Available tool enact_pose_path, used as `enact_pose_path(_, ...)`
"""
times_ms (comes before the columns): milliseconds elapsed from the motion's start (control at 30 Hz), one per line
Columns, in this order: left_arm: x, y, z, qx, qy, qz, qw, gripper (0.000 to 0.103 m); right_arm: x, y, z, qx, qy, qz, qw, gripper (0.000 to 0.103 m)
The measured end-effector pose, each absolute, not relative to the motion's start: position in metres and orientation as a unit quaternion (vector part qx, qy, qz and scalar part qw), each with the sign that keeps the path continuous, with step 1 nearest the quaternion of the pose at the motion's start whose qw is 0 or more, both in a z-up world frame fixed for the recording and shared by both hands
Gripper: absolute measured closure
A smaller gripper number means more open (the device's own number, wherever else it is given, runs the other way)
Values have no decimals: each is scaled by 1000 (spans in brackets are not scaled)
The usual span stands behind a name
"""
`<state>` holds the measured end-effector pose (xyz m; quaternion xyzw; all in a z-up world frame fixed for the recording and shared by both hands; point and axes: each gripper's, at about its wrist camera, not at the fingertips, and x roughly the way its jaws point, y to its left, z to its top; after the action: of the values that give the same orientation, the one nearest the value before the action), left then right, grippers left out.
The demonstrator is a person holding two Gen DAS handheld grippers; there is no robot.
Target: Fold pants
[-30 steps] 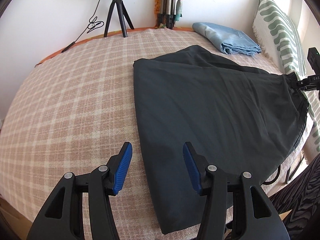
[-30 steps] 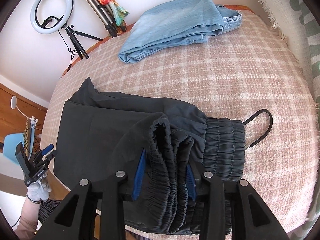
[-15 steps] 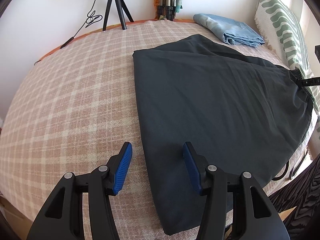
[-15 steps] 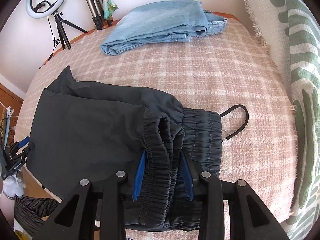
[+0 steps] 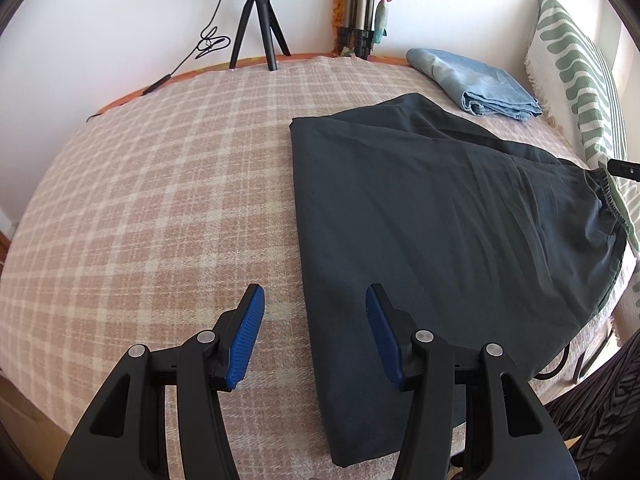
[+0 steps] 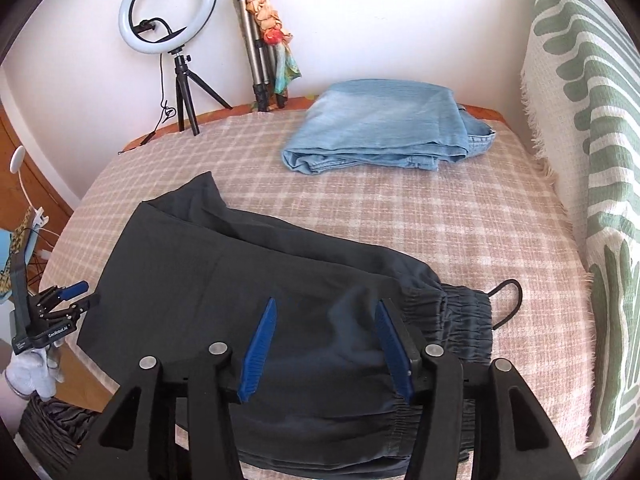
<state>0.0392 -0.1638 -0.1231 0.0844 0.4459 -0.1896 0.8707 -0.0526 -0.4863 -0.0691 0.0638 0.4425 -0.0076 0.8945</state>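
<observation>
The dark grey pants [image 5: 432, 216] lie folded on the plaid bed cover [image 5: 160, 200], with the folded edge at the left and the elastic waistband [image 6: 464, 320] at the right. My left gripper [image 5: 314, 312] is open, low over the pants' near left edge; it also shows in the right wrist view [image 6: 68, 300]. My right gripper [image 6: 324, 344] is open just above the waistband end, holding nothing. A black drawcord loop [image 6: 512, 300] sticks out beside the waistband.
Folded light blue jeans [image 6: 384, 132] lie at the far side of the bed. A green-patterned pillow [image 6: 592, 160] stands along the right edge. A ring light on a tripod [image 6: 172, 40] and folded tripods [image 6: 264, 40] stand by the far wall.
My right gripper has opened and let go of the bunched waistband, which now lies flat on the bed. The left gripper stays open near the folded edge.
</observation>
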Motion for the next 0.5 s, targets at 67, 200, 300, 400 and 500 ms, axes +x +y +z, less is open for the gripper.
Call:
enact_pose_path(67,38,-164,-121,80,444,-190,872,51,-48,-474,-72,54,446,-1,894,45)
enact_pose_path(200,37,-165,-119,72,440,-192,874,51,-37,-460,-85,48,456,2,888,43)
enact_pose_path(300,36,-165,-121,61,447,-196,871,51,-29,-455,-99,51,469,4,882,43)
enact_pose_path(400,34,-163,-123,46,462,-198,863,51,-21,-451,-111,48,479,-2,876,43)
enact_pose_path(500,33,-157,-126,26,475,-195,858,51,-16,-451,-121,60,485,-3,872,43)
